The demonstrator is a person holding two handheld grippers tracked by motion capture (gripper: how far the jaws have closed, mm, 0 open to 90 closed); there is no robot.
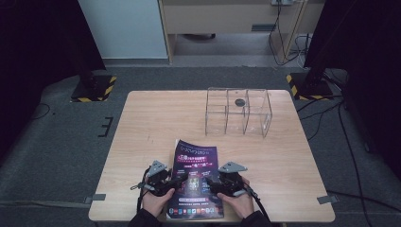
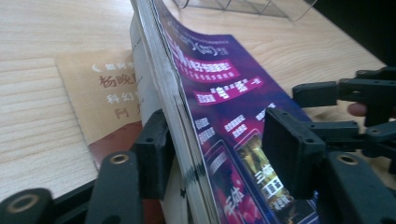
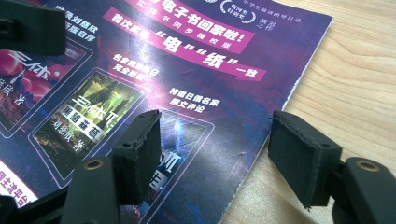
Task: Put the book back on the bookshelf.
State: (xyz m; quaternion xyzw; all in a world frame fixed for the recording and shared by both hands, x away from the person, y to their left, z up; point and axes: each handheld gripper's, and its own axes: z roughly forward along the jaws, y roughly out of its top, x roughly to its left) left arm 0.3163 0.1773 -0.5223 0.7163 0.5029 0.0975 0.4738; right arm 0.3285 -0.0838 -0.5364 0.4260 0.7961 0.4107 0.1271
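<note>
We are seeing a clear plastic organizer [image 1: 238, 111] standing on the wooden table [image 1: 142, 123] at about one o'clock from the hands; it is divided into three compartments, and a small dark round object [image 1: 240, 102] is sitting in the middle one, while we cannot tell anything lying in the other two. At six o'clock, near the front edge of the table, the magazine [image 1: 196, 175] is lying between the two hands, its purple cover printed with white Chinese characters on magenta bands, too small for us to read surely. In the left gripper view the magazine's near edge is lifting, and a tan page with brown Chinese writing is showing under it. The left gripper [image 1: 176, 181] is reaching in from eight o'clock of the magazine; its jaws are standing on both sides of the raised stack of pages [image 2: 161, 79], one pad touching the underside, the other pad a little apart from the cover, so it is not yet pressing. The right gripper [image 1: 213, 182] is resting at four o'clock; its jaws are standing open over the cover's right edge, holding nothing.
</note>
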